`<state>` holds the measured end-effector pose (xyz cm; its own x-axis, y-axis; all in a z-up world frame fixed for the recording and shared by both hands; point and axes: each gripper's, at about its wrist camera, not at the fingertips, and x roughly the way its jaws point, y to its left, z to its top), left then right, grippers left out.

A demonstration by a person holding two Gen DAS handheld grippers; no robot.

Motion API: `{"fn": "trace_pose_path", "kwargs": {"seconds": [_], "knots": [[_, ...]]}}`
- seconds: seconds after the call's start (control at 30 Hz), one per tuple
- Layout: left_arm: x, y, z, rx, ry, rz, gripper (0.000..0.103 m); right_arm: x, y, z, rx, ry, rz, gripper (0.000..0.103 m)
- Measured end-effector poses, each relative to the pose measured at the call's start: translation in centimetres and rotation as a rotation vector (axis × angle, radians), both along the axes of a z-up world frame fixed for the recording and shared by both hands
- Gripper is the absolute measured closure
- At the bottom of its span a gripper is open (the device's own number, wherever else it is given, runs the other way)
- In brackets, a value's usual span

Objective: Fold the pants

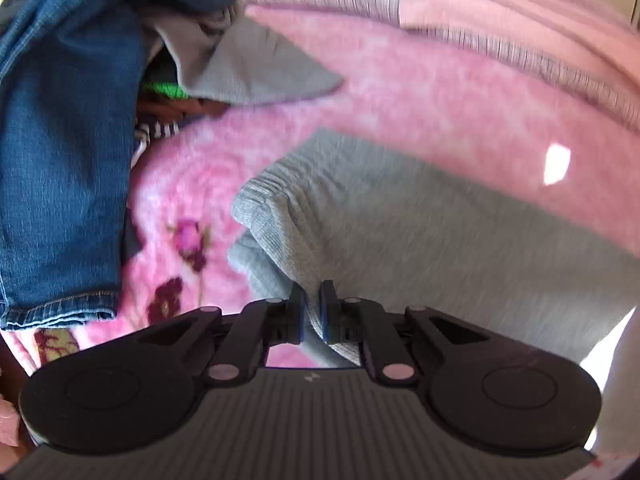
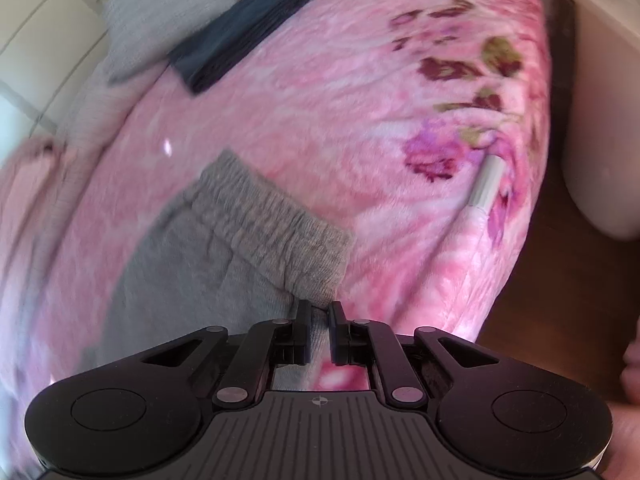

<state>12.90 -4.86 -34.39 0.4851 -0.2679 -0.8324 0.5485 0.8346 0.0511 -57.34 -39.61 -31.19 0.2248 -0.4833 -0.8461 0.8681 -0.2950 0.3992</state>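
The grey pants point(image 1: 420, 232) lie on the pink floral blanket point(image 1: 400, 92), low in both frames. The left gripper point(image 1: 313, 300) and right gripper point(image 2: 319, 316) each have jaws clamped on grey fabric near the waistband point(image 2: 272, 224). Folding seems underway; no finished fold shows.

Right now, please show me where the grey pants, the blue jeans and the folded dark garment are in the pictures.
grey pants point(image 2: 276, 224): right wrist view, on the ribbed elastic waistband.
blue jeans point(image 1: 60, 152): left wrist view, on the middle of the leg.
folded dark garment point(image 2: 240, 32): right wrist view, on its top face.
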Motion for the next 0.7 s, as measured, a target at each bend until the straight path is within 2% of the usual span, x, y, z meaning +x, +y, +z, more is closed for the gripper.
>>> {"fn": "trace_pose_path", "kwargs": {"seconds": [0.03, 0.07, 0.1, 0.17, 0.23, 0.3, 0.43, 0.47, 0.53, 0.57, 0.63, 0.7], "knots": [[0.3, -0.2, -0.7, 0.035, 0.030, 0.000, 0.092, 0.1, -0.3, -0.5, 0.044, -0.018, 0.023, 0.097], [0.5, -0.6, -1.0, 0.069, 0.041, 0.009, 0.086, 0.1, -0.6, -0.8, 0.092, -0.030, 0.033, 0.088], [0.5, -1.0, -1.0, 0.095, 0.027, 0.023, 0.076, 0.1, -0.5, -0.6, 0.102, -0.015, 0.028, 0.074], [0.1, -1.6, -0.2, 0.149, -0.004, 0.046, 0.060, -0.1, -0.2, 0.4, 0.069, 0.036, 0.016, 0.065], [-0.4, -1.5, 0.8, 0.155, -0.015, 0.038, 0.061, -0.5, 0.2, 1.4, 0.023, 0.053, 0.000, 0.065], [-1.4, -1.6, 2.3, 0.137, -0.045, 0.020, 0.067, -1.2, 0.1, 2.1, -0.027, 0.015, -0.014, 0.064], [-3.7, -3.7, 4.1, 0.033, -0.056, -0.079, 0.067, -2.2, -0.9, 1.3, -0.084, -0.079, -0.089, 0.064], [-4.4, -4.9, 4.0, 0.009, -0.045, -0.111, 0.067, -2.2, -1.1, 0.8, -0.103, -0.086, -0.100, 0.074], [-6.2, -7.4, 2.9, -0.032, -0.015, -0.188, 0.067, -1.6, -1.9, -0.9, -0.016, -0.013, -0.126, 0.076], [-6.9, -9.3, 2.8, -0.040, -0.005, -0.231, 0.067, -1.4, -2.1, -1.2, -0.006, -0.003, -0.140, 0.075], [-8.6, -12.9, 2.6, -0.061, 0.037, -0.336, 0.069, -1.1, -2.7, -0.4, 0.007, 0.031, -0.140, 0.071], [-10.9, -16.8, 2.8, -0.089, 0.081, -0.476, 0.069, -0.5, -3.0, 1.2, 0.008, 0.122, -0.091, 0.065]]}}
